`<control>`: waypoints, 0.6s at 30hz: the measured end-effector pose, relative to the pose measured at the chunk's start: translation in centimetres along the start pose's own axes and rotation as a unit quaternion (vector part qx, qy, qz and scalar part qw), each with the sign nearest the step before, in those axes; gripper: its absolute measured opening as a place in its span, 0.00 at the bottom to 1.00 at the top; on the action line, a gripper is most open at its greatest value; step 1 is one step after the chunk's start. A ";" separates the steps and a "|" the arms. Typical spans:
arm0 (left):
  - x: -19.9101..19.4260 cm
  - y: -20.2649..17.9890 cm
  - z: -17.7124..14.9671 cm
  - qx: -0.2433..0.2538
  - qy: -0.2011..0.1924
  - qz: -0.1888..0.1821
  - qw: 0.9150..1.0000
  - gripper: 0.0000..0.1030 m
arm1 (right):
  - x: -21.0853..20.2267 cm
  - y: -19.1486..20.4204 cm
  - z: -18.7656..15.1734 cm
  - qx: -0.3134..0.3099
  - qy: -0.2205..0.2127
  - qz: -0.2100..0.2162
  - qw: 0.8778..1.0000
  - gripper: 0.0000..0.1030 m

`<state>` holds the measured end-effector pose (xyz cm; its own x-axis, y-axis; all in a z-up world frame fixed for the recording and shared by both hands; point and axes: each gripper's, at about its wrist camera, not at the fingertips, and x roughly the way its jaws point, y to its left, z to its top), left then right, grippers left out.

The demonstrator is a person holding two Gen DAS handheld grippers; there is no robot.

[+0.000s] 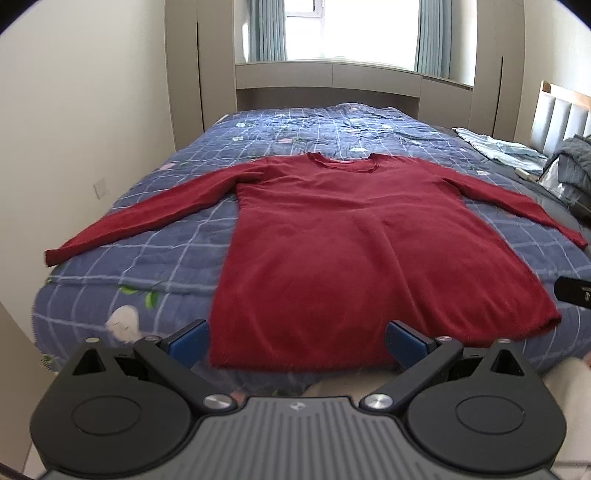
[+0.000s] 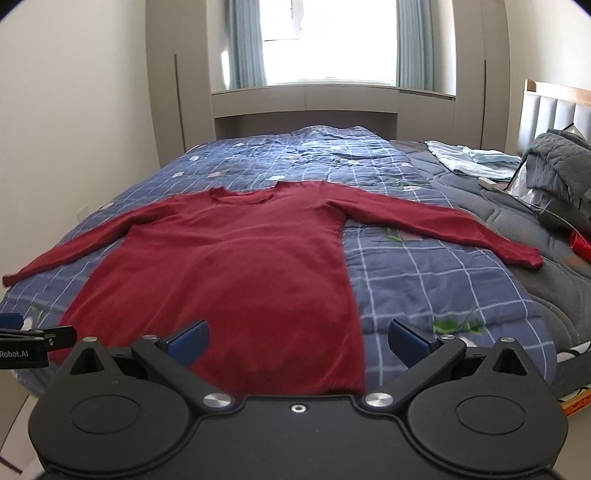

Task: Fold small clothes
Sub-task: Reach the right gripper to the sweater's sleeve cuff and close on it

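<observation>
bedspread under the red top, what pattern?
Blue bedspread with a white grid check and scattered leaf and flower prints, clearest in the right wrist view.

Bright daylight comes in through the window [image 1: 351,29] at the far end of the room. The window glass is so bright that it looks plain white, and nothing outside shows. The bed [image 1: 147,236] is lit evenly, with only soft, faint shadows. Both pictures bend like a fishbowl: the walls curve, and the corners go dark. The red sweater [image 1: 332,251] looks a bit smeared and fuzzy, most of all at its near edge. The things far off on the right look soft too.
</observation>
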<state>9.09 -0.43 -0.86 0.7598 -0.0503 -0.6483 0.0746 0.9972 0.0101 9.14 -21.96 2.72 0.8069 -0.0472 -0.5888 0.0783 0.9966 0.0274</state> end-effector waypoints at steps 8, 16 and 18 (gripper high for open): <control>5.1 -2.5 4.4 -0.006 0.023 0.017 1.000 1.00 | 5.4 -3.8 2.6 0.026 -0.003 -0.008 1.000 1.00; 11.1 -7.3 10.3 0.020 0.024 -0.004 1.000 1.00 | 11.1 -11.9 4.5 0.104 -0.064 -0.025 0.992 1.00; 12.8 -8.6 11.9 0.022 0.016 -0.011 1.000 1.00 | 12.7 -14.9 5.0 0.132 -0.067 -0.038 0.988 1.00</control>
<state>25.84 -10.34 -0.17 0.7361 -0.0688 -0.6734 0.1187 0.9925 0.0283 21.18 -37.72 -1.09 0.8619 -0.1479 -0.4850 0.2774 0.9382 0.2068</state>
